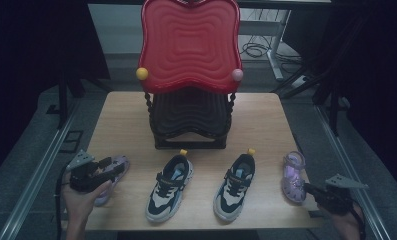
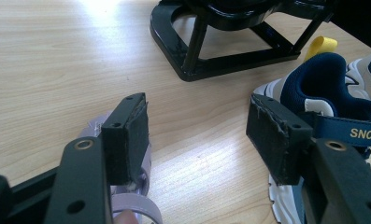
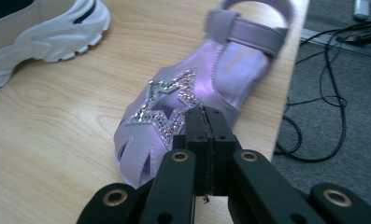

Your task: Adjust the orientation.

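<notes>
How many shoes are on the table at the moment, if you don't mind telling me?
4. A purple sandal at the far left under the left gripper, two navy-and-white sneakers in the middle, and another purple sandal at the right edge. None appears hidden.

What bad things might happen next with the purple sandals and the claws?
1. The right sandal lies at the table's right edge; a nudge from the shut right claw might slide it off toward the cables on the floor.
2. The left claw is open with one pad over the left sandal and the other beside the navy sneaker; closing now might catch the sneaker instead.
</notes>
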`<state>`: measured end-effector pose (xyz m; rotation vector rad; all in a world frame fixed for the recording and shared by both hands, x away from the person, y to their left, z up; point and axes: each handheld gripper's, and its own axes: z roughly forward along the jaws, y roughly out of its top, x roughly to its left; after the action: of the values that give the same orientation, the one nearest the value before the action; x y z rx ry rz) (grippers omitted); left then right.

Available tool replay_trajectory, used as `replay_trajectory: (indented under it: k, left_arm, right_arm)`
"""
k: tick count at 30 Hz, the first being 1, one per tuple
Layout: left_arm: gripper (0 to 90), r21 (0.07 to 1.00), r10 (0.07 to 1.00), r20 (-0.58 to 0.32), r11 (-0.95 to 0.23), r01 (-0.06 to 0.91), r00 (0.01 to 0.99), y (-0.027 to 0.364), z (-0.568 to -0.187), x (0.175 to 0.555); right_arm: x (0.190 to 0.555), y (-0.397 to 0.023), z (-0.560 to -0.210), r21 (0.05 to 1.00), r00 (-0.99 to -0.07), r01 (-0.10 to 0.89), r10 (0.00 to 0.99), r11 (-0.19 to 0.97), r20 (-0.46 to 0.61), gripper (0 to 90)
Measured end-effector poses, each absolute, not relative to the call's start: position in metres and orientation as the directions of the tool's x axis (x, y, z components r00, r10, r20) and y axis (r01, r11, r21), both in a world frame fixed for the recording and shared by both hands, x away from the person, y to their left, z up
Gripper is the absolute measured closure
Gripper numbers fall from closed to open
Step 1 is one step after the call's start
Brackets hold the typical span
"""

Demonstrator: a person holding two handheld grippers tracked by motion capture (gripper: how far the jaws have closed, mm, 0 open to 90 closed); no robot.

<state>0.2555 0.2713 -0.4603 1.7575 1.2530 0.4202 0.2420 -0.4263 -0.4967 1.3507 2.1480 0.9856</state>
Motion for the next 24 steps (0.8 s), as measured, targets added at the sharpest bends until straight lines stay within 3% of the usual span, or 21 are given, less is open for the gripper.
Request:
replay_trajectory:
  k: [17,24]
  left_arm:
    - [39.1,0.815,0.876,-0.219,-0.078,0.574,0.43,0.27,-0.461,0.256]
    - [39.0,0.813,0.876,-0.215,-0.084,0.577,0.431,0.27,-0.462,0.257]
  right_arm:
    - [0.253,-0.376,-0.493,0.724,-0.552,0.566,0.833,0.395,-0.023,89.9]
    - [0.265,-0.351,-0.497,0.71,-0.524,0.569,0.849,0.415,-0.076,89.9]
